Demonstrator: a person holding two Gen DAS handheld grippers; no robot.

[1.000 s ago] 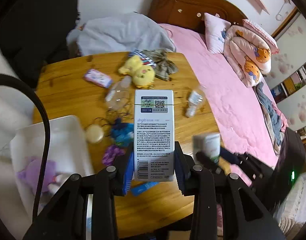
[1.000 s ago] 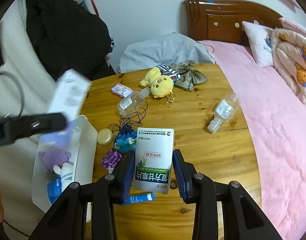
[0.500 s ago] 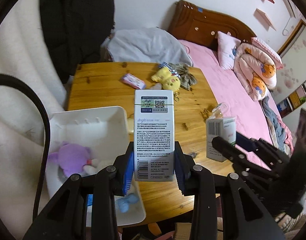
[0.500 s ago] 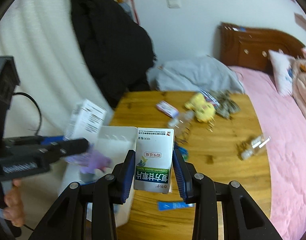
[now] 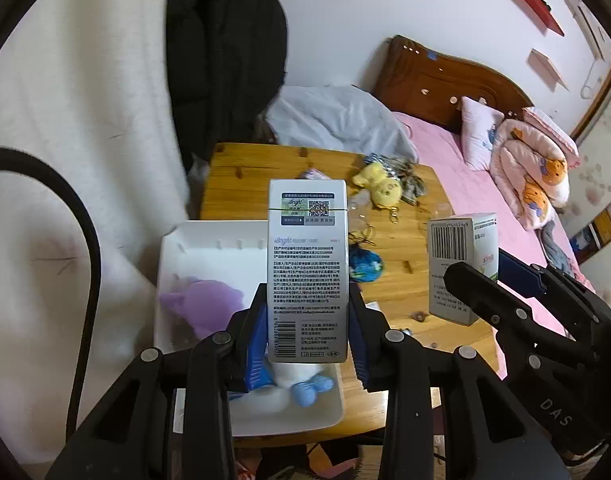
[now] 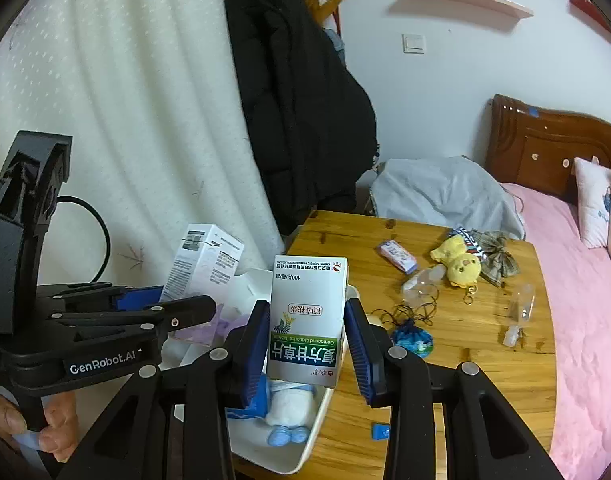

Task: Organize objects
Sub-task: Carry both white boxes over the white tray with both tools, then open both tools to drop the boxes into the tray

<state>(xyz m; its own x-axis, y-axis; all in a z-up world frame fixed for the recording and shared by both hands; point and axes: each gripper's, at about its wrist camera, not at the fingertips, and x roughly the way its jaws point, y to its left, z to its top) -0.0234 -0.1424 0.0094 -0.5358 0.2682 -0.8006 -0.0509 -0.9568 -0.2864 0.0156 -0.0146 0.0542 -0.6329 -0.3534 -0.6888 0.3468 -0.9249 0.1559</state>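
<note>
The white box (image 6: 305, 320) carried green print reading "Compound Liquorice Tablets", large Chinese characters, and "100片/瓶", all upside down in the right wrist view. The grey box (image 5: 307, 268) showed the brand "iBright", a QR code, a barcode and dense Chinese text too small to read. The left gripper (image 6: 193, 312) had "GenRobot.AI" in white on its body. The right gripper (image 5: 461, 280) bore the letters "DAS". A barcode stood on the white box's top flap, digits unreadable.
</note>
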